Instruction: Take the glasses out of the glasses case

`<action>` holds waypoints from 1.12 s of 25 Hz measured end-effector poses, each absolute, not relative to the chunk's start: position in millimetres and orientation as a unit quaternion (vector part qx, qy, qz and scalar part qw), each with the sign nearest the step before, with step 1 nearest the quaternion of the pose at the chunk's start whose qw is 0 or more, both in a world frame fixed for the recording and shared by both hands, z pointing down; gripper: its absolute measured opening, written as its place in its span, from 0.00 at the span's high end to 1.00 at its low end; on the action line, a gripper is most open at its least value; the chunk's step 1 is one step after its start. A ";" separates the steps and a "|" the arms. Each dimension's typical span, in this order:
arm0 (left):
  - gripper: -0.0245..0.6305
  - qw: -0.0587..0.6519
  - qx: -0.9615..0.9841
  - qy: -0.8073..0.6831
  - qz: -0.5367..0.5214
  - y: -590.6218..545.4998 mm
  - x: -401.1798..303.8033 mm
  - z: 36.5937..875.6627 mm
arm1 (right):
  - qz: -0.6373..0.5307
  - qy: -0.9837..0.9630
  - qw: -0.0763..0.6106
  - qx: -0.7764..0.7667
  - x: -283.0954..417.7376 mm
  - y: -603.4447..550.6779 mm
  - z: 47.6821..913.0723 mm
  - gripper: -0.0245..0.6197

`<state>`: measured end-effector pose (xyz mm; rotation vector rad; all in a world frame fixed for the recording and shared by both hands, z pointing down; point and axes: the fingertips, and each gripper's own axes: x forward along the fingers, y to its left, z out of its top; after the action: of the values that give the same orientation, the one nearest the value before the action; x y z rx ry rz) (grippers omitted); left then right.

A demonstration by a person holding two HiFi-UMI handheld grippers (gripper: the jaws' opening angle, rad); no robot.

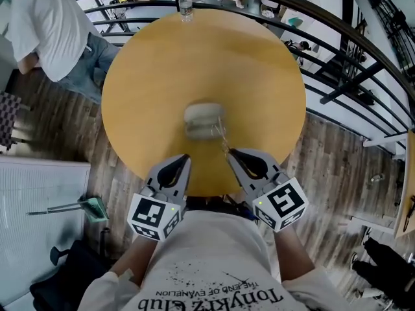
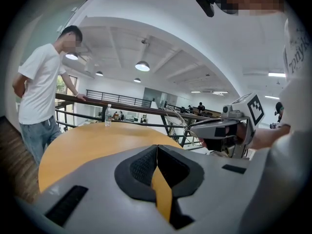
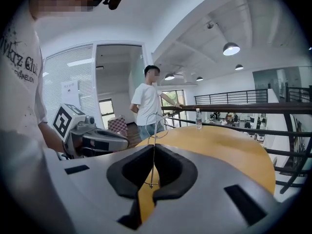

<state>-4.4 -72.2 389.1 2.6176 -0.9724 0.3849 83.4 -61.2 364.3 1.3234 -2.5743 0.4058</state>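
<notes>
round wooden table (image 1: pixel 162 63), seen from above. glasses case (image 1: pixel 203 120) sits about mid-table, a little toward my side, pale grey. it looks open, but it is blurred and i can't be sure.

right gripper (image 1: pixel 231 154): jaws pressed together on a thin wire arm of the glasses (image 1: pixel 223 137). in the right gripper view the wire (image 3: pixel 153 145) runs straight up between the black pads (image 3: pixel 178 167), and a wire lens loop stands above the jaw tips, clear of the tabletop. from the head view the frame stretches from my jaw tips toward the case's near right corner. i can't tell whether the far end touches the case. (the wire is so fine it shows mostly as a glint.)

left gripper (image 1: pixel 185 159): jaws closed tip to tip with nothing between them. in the left gripper view only the tabletop shows through the slot behind the pads. it hangs over the near rim of the table, just left of the right gripper and short of the case, touching neither.

water bottle (image 1: pixel 185 5) stands upright at the far edge of the table, well apart from the case. a person in a white t-shirt (image 1: pixel 45 18) stands at the far left with a hand on the railing (image 3: pixel 234 107).
</notes>
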 end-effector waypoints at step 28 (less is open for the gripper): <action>0.93 0.164 0.910 -0.362 0.119 -76.5 -14.4 380.8 | 0.148 -0.873 0.109 0.451 70.5 -71.1 370.9 0.91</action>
<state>-14.4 -76.5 380.8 2.5946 -1.0324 0.3389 70.5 -71.1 370.9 1.3272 -2.5669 0.4361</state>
